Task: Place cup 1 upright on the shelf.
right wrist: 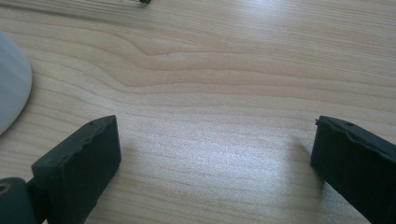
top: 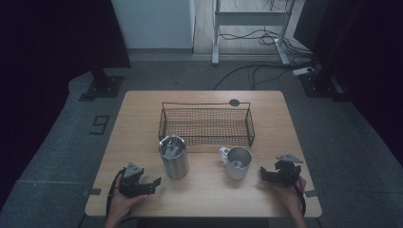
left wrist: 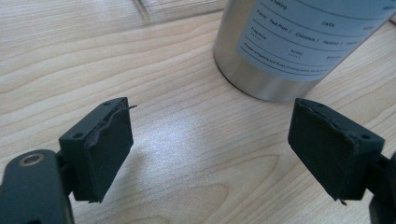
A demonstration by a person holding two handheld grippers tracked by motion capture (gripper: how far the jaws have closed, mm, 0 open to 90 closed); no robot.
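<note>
**Two spread grippers rest near a steel canister and a mug**

On the wooden table (top: 204, 190) a wire mesh basket (top: 206, 124) stands toward the far side. Just in front of its near left corner stands a tall steel canister (top: 174, 157), upright, with a lid on top. To the right of the canister, apart from it, a metal mug (top: 236, 162) stands upright, its white handle turned toward the canister.

The left gripper (top: 154, 183) lies low over the table near its front edge, held in the person's left hand (top: 121, 199), and points toward the canister's base. In the left gripper view its jaws stand spread with bare wood between them; the canister (left wrist: 299, 42), wearing a pale printed label, rises just beyond the right jaw, not touched by either pad.

The right gripper (top: 263, 173) sits at the table's front right, held in the right hand (top: 291, 192), pointing toward the mug and close beside it. In the right gripper view its jaws stand wide apart over bare wood, and the mug (right wrist: 11, 93) shows as a pale curve at the left edge, clear of the jaws.
</note>
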